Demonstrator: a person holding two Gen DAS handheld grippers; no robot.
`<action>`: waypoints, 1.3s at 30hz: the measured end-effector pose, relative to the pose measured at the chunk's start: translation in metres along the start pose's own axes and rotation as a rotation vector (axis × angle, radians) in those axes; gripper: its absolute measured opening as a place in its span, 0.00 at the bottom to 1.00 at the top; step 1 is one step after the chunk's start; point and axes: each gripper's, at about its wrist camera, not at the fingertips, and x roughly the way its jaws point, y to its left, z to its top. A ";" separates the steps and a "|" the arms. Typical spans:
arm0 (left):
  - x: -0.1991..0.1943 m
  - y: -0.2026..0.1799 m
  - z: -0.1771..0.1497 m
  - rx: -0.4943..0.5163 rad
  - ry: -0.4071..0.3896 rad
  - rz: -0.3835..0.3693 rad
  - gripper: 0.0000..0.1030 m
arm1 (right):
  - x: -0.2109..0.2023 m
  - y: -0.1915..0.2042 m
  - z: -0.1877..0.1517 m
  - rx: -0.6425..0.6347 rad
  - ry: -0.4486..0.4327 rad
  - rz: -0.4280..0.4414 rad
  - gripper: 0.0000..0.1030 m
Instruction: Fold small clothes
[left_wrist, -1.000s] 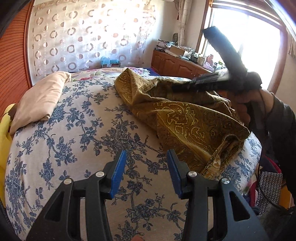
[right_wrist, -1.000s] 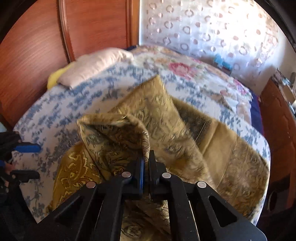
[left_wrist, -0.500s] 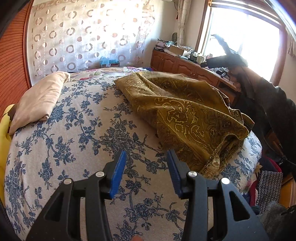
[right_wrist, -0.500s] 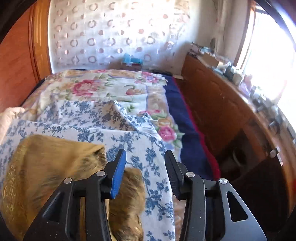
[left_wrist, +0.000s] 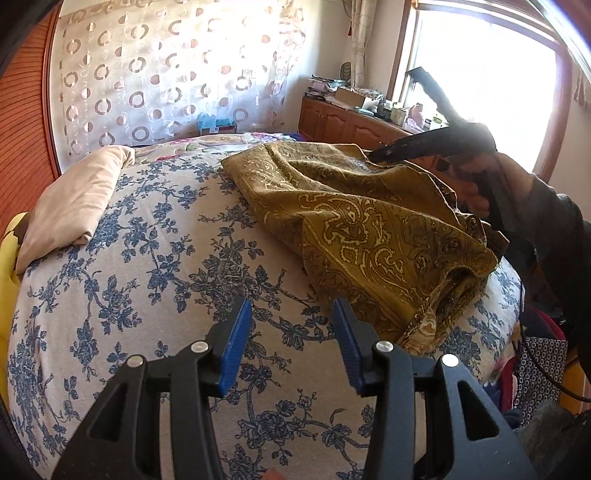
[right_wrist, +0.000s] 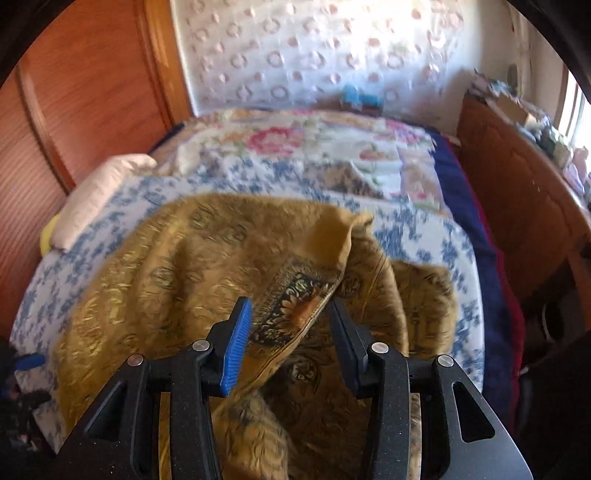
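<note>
- The room is a bedroom with a big bed (left_wrist: 122, 280). Its cover is pale with blue flowers.
- A white curtain (left_wrist: 162, 77) with round rings hangs on the far wall, and a bright window (left_wrist: 487, 88) is on the far right.
- A wooden cabinet (left_wrist: 343, 123) stands under the window, with small things piled on top.
- A cream pillow (left_wrist: 79, 199) lies on the far left of the bed.
- The gold patterned cloth (left_wrist: 369, 236) lies in a loose heap on the right side of the bed. It is rumpled, with one corner sticking up in the right wrist view.
- The left gripper (left_wrist: 291, 339) is over bare bed cover, near the close edge of the cloth. Its blue pads are partly apart with nothing between them.
- The right gripper (right_wrist: 290, 332) is at the far right part of the cloth. Its fingers stand partly apart, and a raised fold of the cloth sits in the gap. The picture is blurry, so I cannot tell if the pads touch it.
- A hand (left_wrist: 476, 188) holds the right gripper's handle.
</note>
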 end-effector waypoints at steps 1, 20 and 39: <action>0.001 0.001 -0.001 0.000 0.003 -0.001 0.43 | 0.010 -0.003 0.001 0.025 0.024 -0.008 0.42; 0.001 -0.010 -0.002 0.025 0.004 -0.024 0.43 | -0.044 -0.071 0.027 0.114 -0.115 -0.147 0.00; 0.002 -0.037 -0.006 0.074 0.012 -0.064 0.43 | -0.090 -0.009 -0.125 -0.014 -0.102 0.003 0.42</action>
